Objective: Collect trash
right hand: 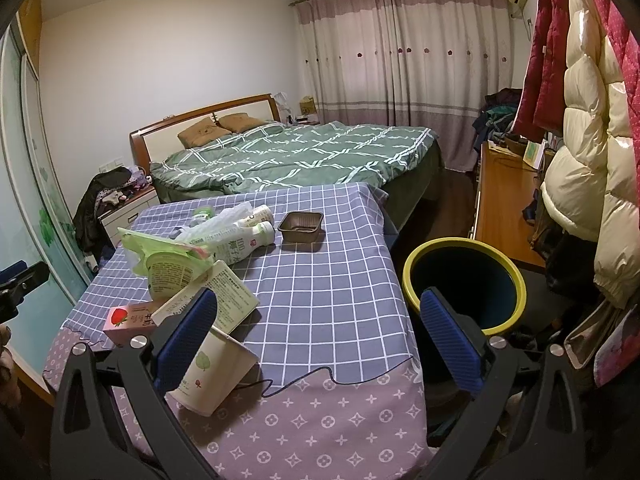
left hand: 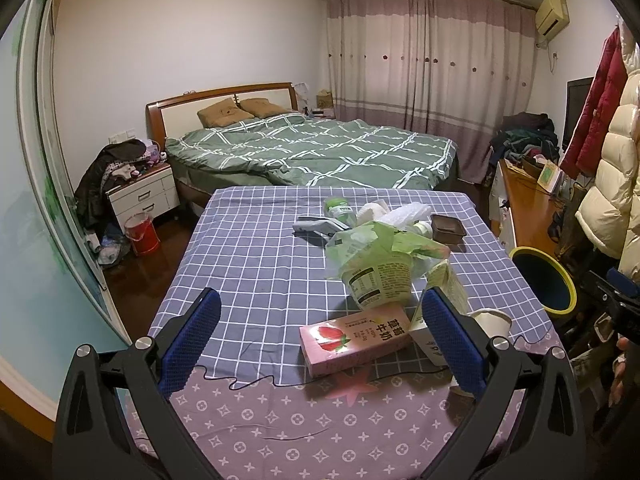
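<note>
Trash lies on a checked tablecloth [left hand: 256, 248]. A pink strawberry milk carton [left hand: 354, 338] lies between my left gripper's [left hand: 320, 296] open fingers, untouched. Behind it is a tipped tub with a green film lid [left hand: 378, 280], and to its right a white carton [left hand: 424, 330] and a paper cup [left hand: 492, 320]. Farther back sit a brown plastic tray [left hand: 448, 227] and a green-capped bottle [left hand: 340, 208]. My right gripper [right hand: 320, 296] is open and empty above the table's near right part. The paper cup [right hand: 212, 368] lies on its side by its left finger. A yellow-rimmed bin [right hand: 412, 264] stands off the table's right edge.
A thin black cord [right hand: 304, 380] runs along the table's front. Behind the table is a bed with a green quilt [left hand: 320, 148], and at the left a white nightstand [left hand: 144, 194] and a red bucket [left hand: 142, 234]. A wooden desk [right hand: 504, 208] and hanging coats [right hand: 580, 140] crowd the right side.
</note>
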`<state>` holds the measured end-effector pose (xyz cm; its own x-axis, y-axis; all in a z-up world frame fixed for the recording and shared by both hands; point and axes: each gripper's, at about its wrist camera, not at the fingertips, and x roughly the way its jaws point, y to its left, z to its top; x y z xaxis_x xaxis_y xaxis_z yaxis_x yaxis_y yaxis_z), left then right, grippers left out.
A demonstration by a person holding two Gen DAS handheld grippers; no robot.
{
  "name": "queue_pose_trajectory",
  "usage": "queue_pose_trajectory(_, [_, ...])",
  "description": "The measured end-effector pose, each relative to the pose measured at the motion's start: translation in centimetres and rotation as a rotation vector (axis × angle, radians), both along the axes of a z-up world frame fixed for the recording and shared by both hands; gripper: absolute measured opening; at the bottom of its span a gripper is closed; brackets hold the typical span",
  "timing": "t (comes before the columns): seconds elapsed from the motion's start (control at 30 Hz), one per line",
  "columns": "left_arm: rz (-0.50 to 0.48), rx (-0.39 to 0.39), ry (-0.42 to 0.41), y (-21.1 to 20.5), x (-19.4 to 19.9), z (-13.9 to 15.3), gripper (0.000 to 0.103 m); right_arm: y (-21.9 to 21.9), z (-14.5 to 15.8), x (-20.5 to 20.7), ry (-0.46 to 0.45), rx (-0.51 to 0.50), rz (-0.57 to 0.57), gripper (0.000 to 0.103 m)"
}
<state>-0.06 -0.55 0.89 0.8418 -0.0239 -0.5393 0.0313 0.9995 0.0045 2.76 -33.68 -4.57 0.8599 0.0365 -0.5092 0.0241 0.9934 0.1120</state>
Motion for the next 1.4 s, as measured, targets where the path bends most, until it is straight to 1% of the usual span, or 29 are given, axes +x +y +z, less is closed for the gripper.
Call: queue_pose_trajectory(1.4, [-0.01, -0.005, 0.018, -0.22, 0.19, 0.42, 0.099, 0.26, -0.54, 0.7, 0.025, -0.001, 0.004, 0.097])
